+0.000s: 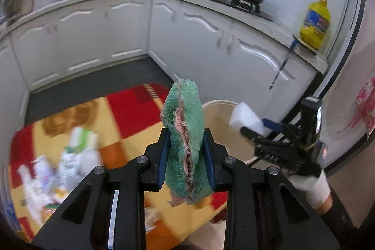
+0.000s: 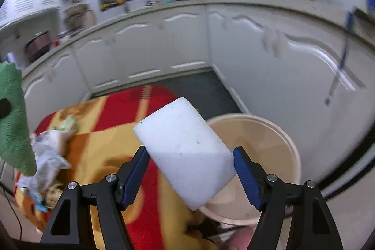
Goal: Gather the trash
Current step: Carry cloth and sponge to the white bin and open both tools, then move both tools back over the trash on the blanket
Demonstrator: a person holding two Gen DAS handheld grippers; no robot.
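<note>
My left gripper (image 1: 186, 151) pinches a green cloth (image 1: 185, 132); my right gripper (image 2: 191, 176) clamps a white sponge (image 2: 185, 154) above the beige bin (image 2: 290, 144). Neither dropped yet; litter (image 1: 58, 170) remains on the rug (image 1: 131, 109).

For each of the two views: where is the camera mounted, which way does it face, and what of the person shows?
Left wrist: on the left gripper, angled down at the rug; it grips a green cloth; right gripper and gloved hand show.
Right wrist: on the right gripper, angled down; it grips a white sponge.
Shared: beige bin, rug, cabinets, cloth, sponge.
</note>
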